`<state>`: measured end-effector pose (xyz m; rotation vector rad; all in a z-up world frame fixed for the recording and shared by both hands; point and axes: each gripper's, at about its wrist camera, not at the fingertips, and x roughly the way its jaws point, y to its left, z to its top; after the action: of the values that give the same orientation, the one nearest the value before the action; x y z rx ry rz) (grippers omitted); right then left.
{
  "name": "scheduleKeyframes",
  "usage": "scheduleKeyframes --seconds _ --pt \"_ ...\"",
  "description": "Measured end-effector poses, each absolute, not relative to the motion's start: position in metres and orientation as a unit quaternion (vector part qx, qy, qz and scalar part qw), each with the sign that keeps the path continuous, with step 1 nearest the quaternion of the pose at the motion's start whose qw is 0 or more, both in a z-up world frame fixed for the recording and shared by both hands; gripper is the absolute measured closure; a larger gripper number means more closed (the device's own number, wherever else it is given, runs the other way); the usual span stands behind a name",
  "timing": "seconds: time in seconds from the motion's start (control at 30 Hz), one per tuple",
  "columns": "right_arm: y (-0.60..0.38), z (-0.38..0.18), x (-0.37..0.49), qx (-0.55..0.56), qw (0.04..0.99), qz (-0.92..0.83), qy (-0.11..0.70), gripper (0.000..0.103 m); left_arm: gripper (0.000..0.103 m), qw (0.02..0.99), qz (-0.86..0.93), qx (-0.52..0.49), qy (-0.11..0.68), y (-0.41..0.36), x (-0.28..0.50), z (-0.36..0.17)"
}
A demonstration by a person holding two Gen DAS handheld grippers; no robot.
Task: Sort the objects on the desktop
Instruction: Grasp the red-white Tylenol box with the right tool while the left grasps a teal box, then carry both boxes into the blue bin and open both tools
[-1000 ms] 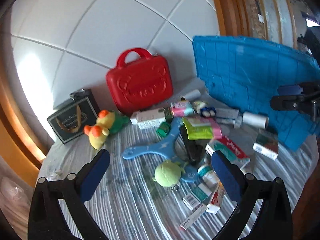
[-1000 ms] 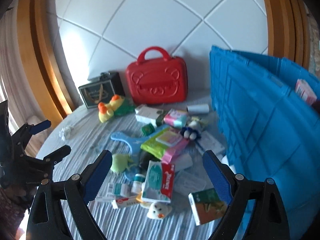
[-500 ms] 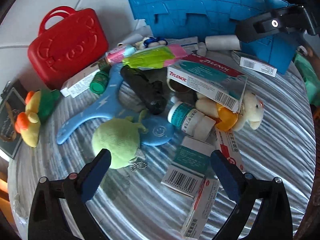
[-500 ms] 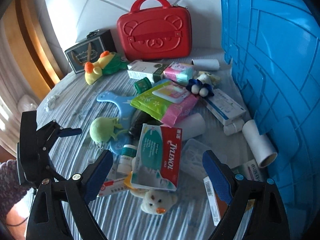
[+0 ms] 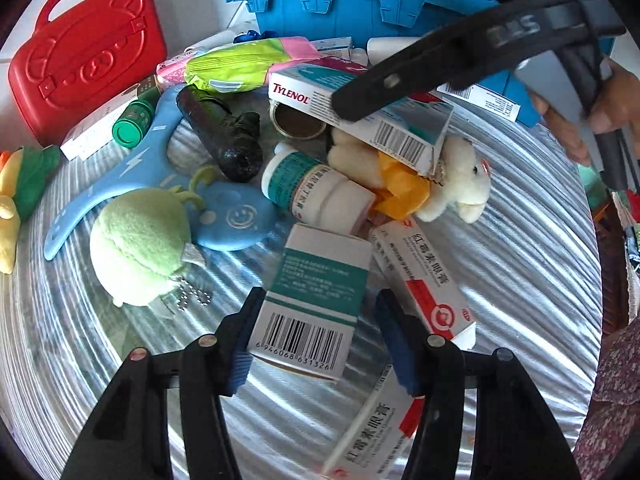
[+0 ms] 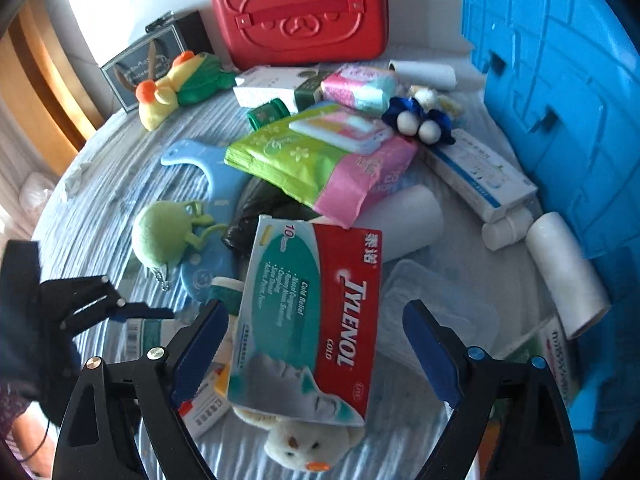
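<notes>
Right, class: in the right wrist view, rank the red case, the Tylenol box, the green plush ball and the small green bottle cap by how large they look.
1. Red case and Tylenol box: alike; the box is nearer, so unsure.
2. Green plush ball.
3. Green bottle cap.

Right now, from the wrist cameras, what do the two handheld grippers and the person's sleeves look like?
Both grippers are matte black plastic frames with silver screw heads, each finger tipped by a dark blue ribbed pad. The left gripper shows two forked arms; the right gripper matches it. From the left wrist view, the right one's black body carries blurred pale lettering. A dark patterned sleeve shows at the edge. No cables are visible.
</notes>
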<state>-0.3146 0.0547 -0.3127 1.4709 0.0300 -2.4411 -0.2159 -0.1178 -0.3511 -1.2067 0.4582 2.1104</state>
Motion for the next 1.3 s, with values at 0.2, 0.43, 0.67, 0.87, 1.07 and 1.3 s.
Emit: scheduleKeyframes --seconds 0.2,0.43,0.67,0.87,1.07,1.3 --pt "0.036 -0.329 -0.324 0.517 0.123 -0.845 0.059 0.029 0.066 0.303 0.821 -0.461 0.148 -0.123 -0.220 -0.347" --pt "0.041 -0.302 -0.311 0.487 0.134 -0.860 0.063 0.032 0.068 0.300 0.826 -0.462 0.116 -0.130 -0.217 -0.342" --pt "0.044 -0.255 -0.290 0.440 0.136 -0.885 0.066 0.032 0.068 0.275 0.852 -0.431 0.117 -0.136 -0.210 -0.301" --pt "0.052 -0.188 -0.259 0.371 0.130 -0.918 0.053 0.032 0.068 0.260 0.884 -0.363 0.140 -0.128 -0.198 -0.220" --pt "0.084 -0.076 -0.202 0.252 0.096 -0.962 0.045 0.032 0.067 0.277 0.911 -0.255 0.169 -0.075 -0.195 -0.113" --pt "0.186 0.036 -0.136 0.143 0.007 -0.989 0.028 0.032 0.067 0.295 0.929 -0.175 0.137 0.026 -0.207 -0.008"
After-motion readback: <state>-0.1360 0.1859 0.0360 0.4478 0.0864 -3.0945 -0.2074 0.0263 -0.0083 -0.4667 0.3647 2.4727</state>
